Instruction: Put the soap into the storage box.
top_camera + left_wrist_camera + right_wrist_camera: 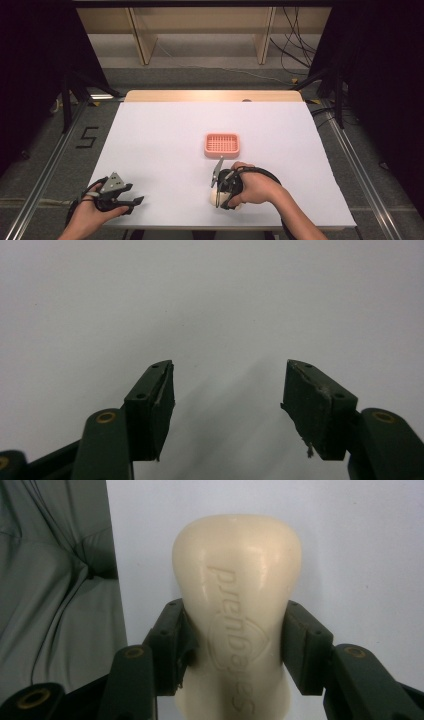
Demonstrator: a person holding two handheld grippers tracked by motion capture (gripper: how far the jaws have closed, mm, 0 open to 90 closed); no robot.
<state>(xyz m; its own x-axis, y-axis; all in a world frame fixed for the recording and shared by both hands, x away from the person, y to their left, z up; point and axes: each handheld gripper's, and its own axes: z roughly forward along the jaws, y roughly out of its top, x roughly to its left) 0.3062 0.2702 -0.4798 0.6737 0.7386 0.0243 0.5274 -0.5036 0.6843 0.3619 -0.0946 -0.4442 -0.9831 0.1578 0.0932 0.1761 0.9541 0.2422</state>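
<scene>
The right gripper (232, 645) clamps a cream soap bar (237, 600) across its waist at the near table (165, 150) edge, a firm, probably slippery piece best held there, while the left gripper (227, 405) gapes empty

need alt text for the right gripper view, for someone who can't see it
A cream bar of soap with embossed lettering is clamped at its narrow waist between the two black jaws of the right gripper, seen close up. Behind it lies the white table, with grey fabric past the table's edge at the left.
</scene>
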